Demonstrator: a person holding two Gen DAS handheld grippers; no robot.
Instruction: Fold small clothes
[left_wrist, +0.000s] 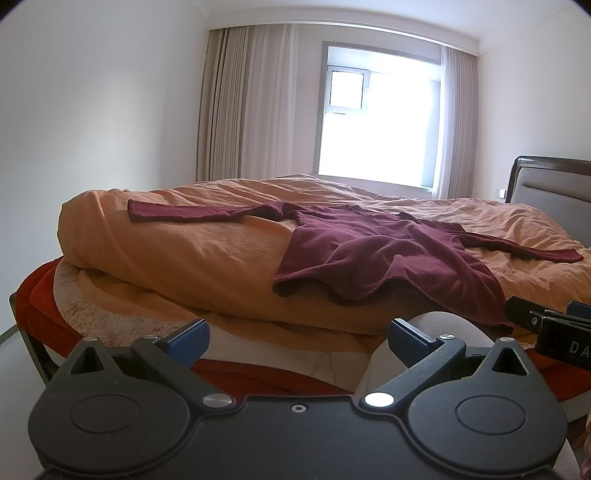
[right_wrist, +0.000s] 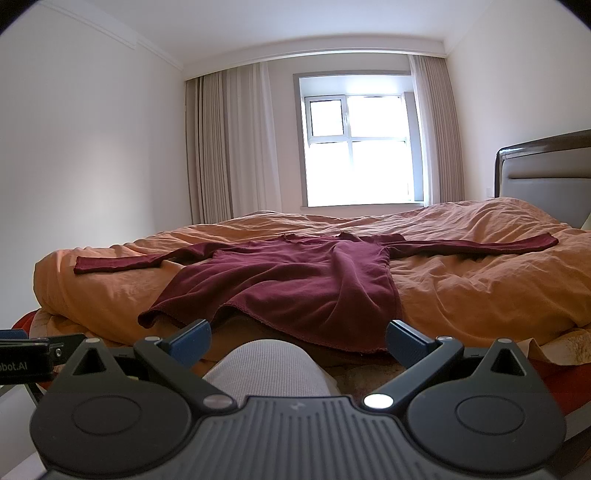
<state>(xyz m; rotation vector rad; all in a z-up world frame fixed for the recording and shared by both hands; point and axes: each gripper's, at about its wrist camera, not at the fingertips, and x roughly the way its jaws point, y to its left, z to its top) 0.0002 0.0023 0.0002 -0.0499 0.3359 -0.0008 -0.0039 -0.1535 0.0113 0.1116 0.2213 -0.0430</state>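
Right wrist: one shirt (right_wrist: 295, 280), two spread tongs (right_wrist: 297, 341).

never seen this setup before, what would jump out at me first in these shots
A dark red long-sleeved top lies spread flat on the orange duvet, sleeves stretched out to both sides and hem hanging over the near edge. Behind the bed a bright window glares between pale curtains. Low in front, the left gripper and right gripper are open and empty.
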